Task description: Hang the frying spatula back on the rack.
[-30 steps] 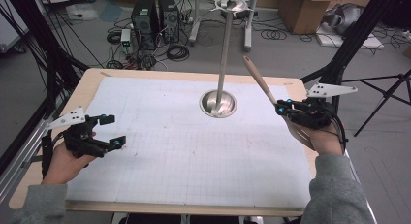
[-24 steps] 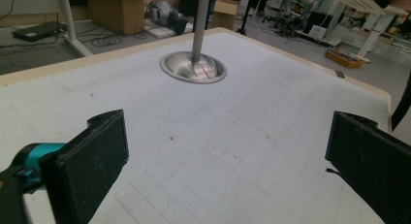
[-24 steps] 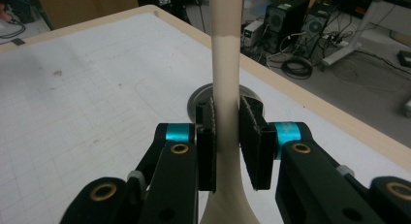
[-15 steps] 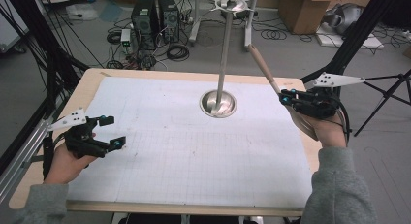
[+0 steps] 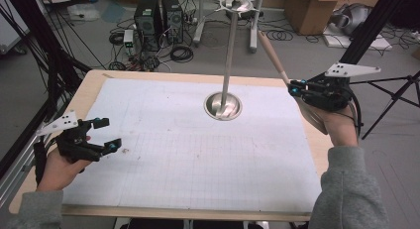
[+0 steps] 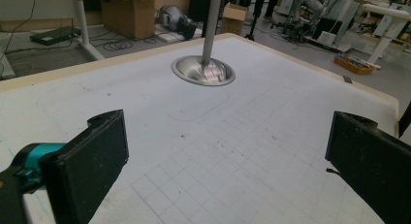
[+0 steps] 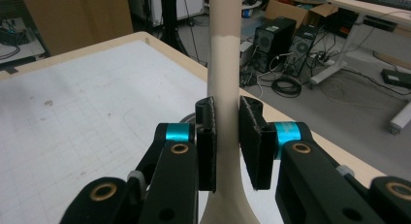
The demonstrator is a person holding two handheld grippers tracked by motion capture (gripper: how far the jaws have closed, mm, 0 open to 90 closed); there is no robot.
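Your right gripper (image 5: pixel 293 86) holds a pale handle (image 5: pixel 271 56): a slim beige shaft with a tan upper part, probably a wooden utensil, its working end hidden. In the right gripper view its fingers (image 7: pixel 206 136) pinch the shaft (image 7: pixel 224 64) from both sides, pads flat against it, and the shaft widens just below the pads. In the high view the handle slants up and away from the gripper, towards the far side of the bench (image 5: pixel 94 83), its tip near the top of the pole (image 5: pixel 230 45) but apart from it. Handle and gripper sit in the air over the bench's right edge.

The pole is a metal rod standing upright from a round steel base (image 5: pixel 223 106) on the far middle of the white grid mat (image 5: pixel 188 154). Arms branch out at its top.

Your left gripper (image 5: pixel 106 135) is at the near left of the mat, well apart from the base. Its fingers (image 6: pixel 94 161) are spread wide with nothing between them; through the gap you see bare mat and the base (image 6: pixel 203 71) beyond.

Floor past the bench: computer towers (image 5: pixel 158 16), cables, cardboard boxes (image 5: pixel 309 8).
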